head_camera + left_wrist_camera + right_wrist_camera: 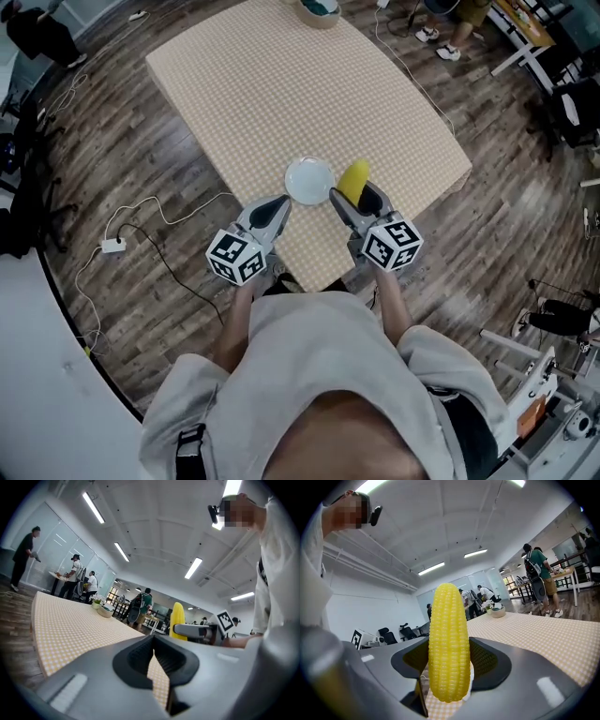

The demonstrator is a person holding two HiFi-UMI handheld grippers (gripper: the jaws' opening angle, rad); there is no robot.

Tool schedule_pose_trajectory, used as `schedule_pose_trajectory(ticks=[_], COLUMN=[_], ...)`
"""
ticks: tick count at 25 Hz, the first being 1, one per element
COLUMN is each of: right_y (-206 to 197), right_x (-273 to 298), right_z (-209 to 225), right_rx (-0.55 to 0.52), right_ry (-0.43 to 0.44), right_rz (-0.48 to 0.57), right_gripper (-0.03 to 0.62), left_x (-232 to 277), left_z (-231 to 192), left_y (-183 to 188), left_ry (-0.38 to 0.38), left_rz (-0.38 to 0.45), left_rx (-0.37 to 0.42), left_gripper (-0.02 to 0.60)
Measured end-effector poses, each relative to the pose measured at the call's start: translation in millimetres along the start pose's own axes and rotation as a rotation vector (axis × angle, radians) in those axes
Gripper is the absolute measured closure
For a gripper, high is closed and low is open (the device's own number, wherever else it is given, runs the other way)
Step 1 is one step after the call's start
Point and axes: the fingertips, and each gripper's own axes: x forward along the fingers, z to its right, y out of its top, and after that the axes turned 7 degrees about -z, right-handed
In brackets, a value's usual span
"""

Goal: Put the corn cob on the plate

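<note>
Partly, right tool (356, 199) hides corn cob (353, 176).

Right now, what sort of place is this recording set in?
Probably an open-plan lab or office workspace: long strip lights overhead, office chairs in the background, and several people busy at work beyond the cloth-covered table.

The person wears a loose, pale grey shirt (319, 356) with short sleeves, and a black strap (190, 452) with a buckle sits at its lower edge. The left gripper (279, 206) and the right gripper (349, 199) look alike. Each has a smooth grey shell that becomes narrow to the front, black ribbed pads (138, 656) on the inner side of the jaws, and at the back a cube (234, 256) with black and white square markers.
</note>
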Motion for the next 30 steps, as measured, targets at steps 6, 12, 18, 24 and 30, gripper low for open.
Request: schedule_pose_trajectory(ticks=[6, 12, 18, 24, 30], right_y=[8, -8, -49, -92, -132], right_x=[10, 21, 15, 23, 28], right_z=[11, 14, 21, 23, 26], right_rx=[-0.017, 0.010, 0.066, 0.114, 0.154], right_ry=[0.055, 0.064, 0.055, 0.060, 0.062], right_rz=[-0.019, -0.049, -0.122, -0.197, -0.276], right_gripper=[0.333, 0.333, 0.334, 0.333, 0.333], left_x=[6, 5, 12, 17, 16], left_z=[-3, -17, -16, -22, -27], left_y=[5, -7, -36, -78, -111], left_ry=[0.066, 0.091, 0.091, 0.082, 0.087], left_rz=[0.007, -0.021, -0.059, -0.109, -0.150], left_rx=[0.003, -0.006, -0.065, -0.150, -0.212], left_gripper=[0.574, 0.574, 0.574, 0.574, 0.574])
